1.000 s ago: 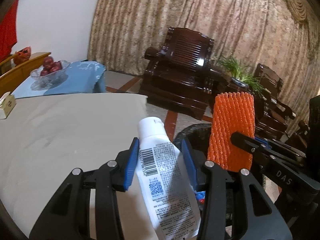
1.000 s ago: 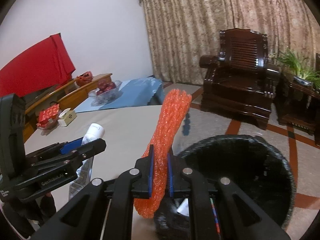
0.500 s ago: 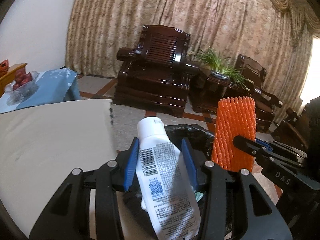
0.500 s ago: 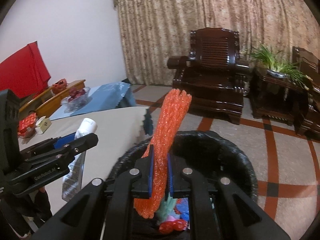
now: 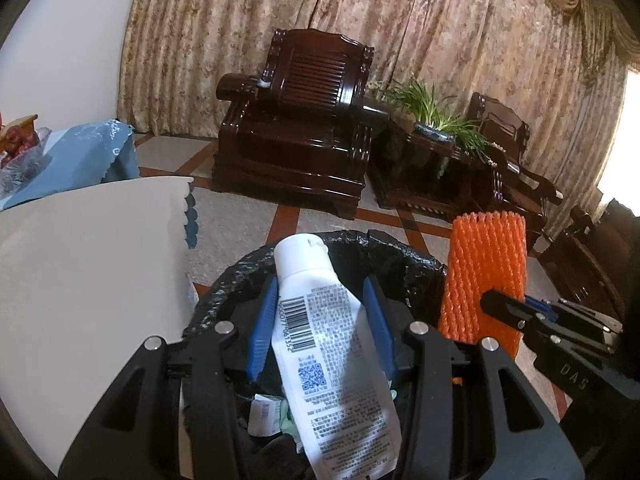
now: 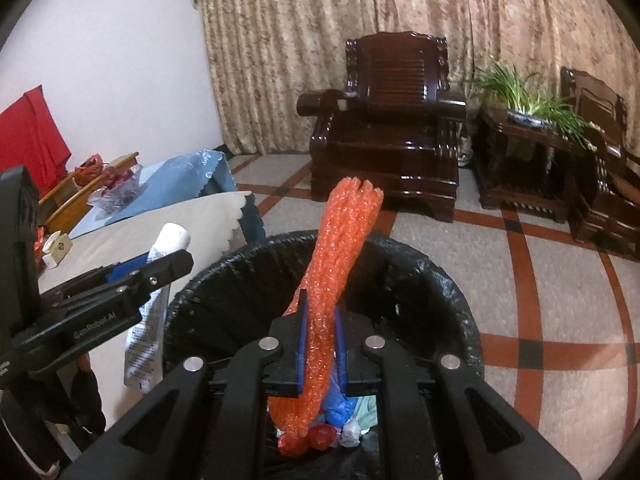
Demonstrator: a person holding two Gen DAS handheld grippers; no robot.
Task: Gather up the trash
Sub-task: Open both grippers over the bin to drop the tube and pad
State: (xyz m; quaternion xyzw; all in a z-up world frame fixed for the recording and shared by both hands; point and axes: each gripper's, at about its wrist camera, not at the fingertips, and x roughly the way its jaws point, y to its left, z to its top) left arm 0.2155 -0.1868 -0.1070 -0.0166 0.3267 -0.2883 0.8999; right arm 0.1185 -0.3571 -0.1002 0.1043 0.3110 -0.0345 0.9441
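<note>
Both grippers hang over the mouth of a black-lined trash bin (image 6: 448,280) standing on the tiled floor beside a table under a pale cloth (image 5: 88,248).

The left gripper (image 5: 320,316) has its blue pads pressed on a white squeeze tube (image 5: 320,344), cap end pointing away. The tube's flattened body is covered in small print, a barcode and a blue QR square.

The right gripper (image 6: 320,344) is clamped tight on an orange foam net sleeve (image 6: 340,264). The sleeve is squashed narrow between the pads, its ribbed mesh standing up above them, and its lower end dangles inside the bin.

At the bottom of the bin lie crumpled scraps (image 6: 340,420) of red, blue and pale green.
</note>
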